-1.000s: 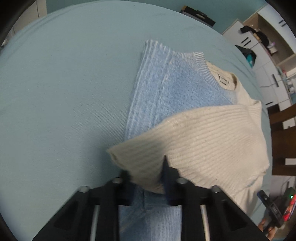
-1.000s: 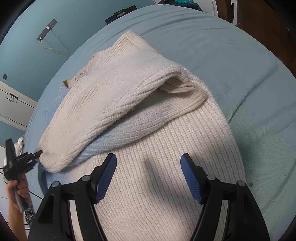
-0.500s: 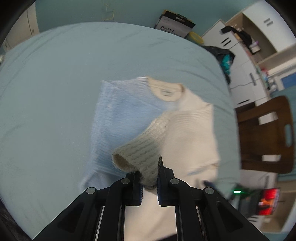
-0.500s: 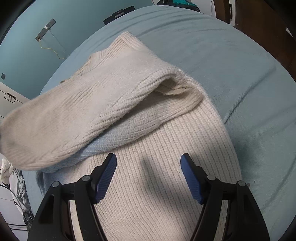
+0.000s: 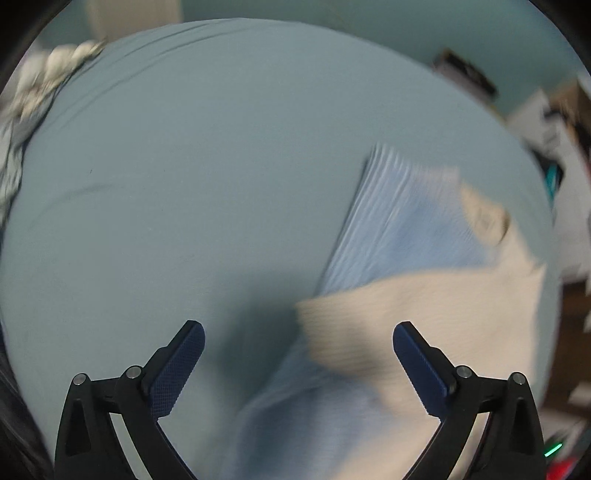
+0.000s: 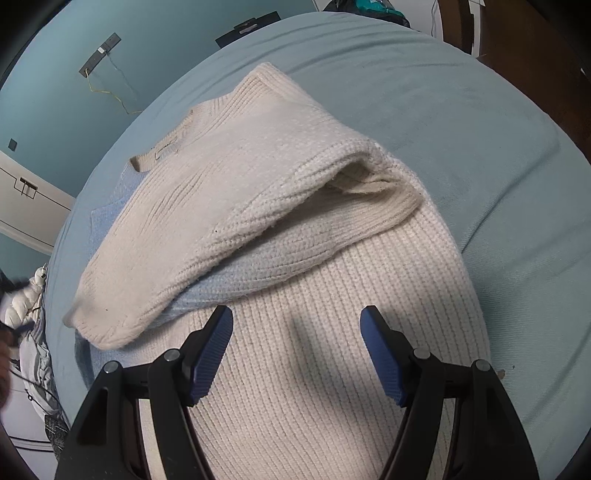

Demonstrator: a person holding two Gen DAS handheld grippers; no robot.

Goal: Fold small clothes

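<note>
On the pale blue bedsheet (image 6: 461, 122), left to right. Far left edge, right wrist view: a heap of white and grey clothing (image 6: 31, 314), well apart from the work. Next, the cream and light-blue ribbed knit sweater (image 6: 303, 369) lies flat across the sheet, its cream sleeve (image 6: 229, 221) folded over the body, cuff end pointing left.

Left gripper (image 5: 297, 363): jaws have just been opening and stand wide apart. The sleeve cuff shows blurred between them in the left wrist view, but neither pad presses on it; released, by the look of it.

Right gripper (image 6: 297, 350): fingers apart, hovering over the cream lower body of the sweater, clamped on nothing.

Risks, as judged:
- Thick knit springs. The sleeve fold near the right shoulder stands open in a loop, so it may unroll once left alone.
- Cuff overhangs the body's left edge; the next fold could come out lopsided.
- Pinching too many layers would drag the whole garment across the smooth sheet.

Around: dark wooden furniture (image 6: 517, 33) at upper right; a blurred dark box (image 5: 465, 74) beyond the bed. Nothing stands between the grippers and the sweater.
</note>
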